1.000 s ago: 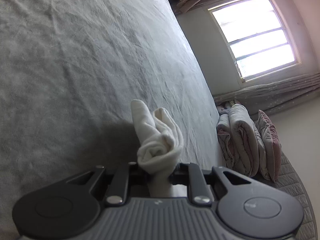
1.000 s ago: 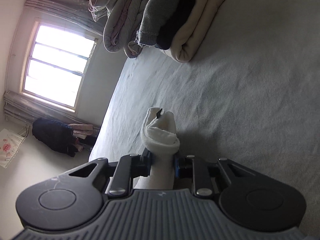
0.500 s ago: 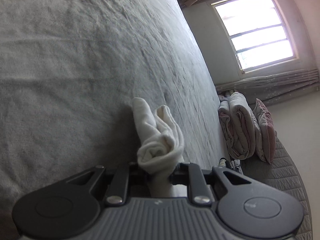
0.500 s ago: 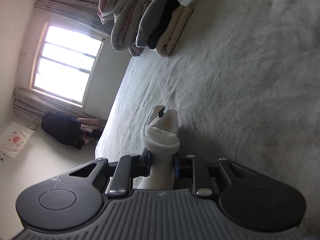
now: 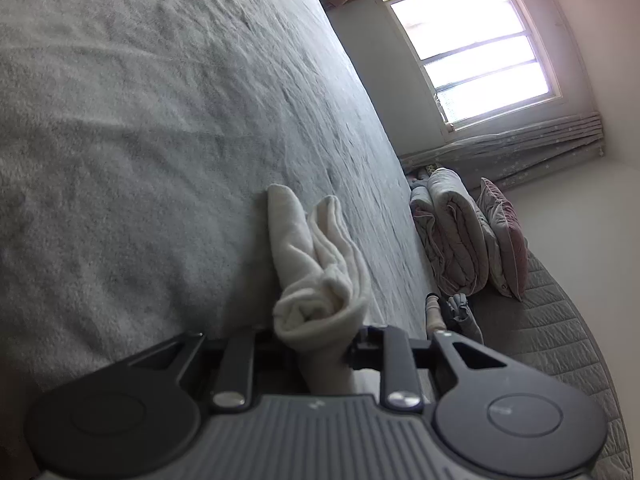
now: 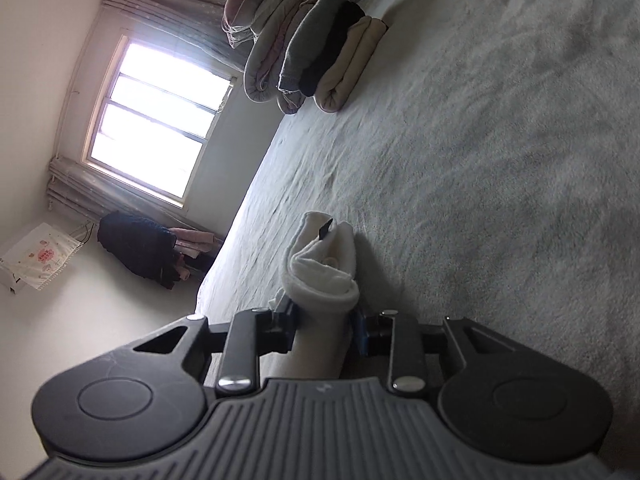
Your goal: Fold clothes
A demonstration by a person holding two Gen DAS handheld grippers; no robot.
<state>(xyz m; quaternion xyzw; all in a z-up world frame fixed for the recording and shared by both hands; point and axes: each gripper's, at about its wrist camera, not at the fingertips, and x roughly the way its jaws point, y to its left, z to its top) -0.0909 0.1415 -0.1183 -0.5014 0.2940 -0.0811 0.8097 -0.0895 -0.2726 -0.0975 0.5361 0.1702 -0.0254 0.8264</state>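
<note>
On the nubbly grey bedspread, soft cream garment bunched between both opening grippers, left gripper, right gripper.

Daylight floods through an overexposed window, up and to the right of the left gripper and blown to near-white. The grey bedspread catches raking light, its wrinkles in relief. Each gripper's body is dim, backlit. Fisheye curvature bends the edges; corners vignette black; focus is soft.
</note>
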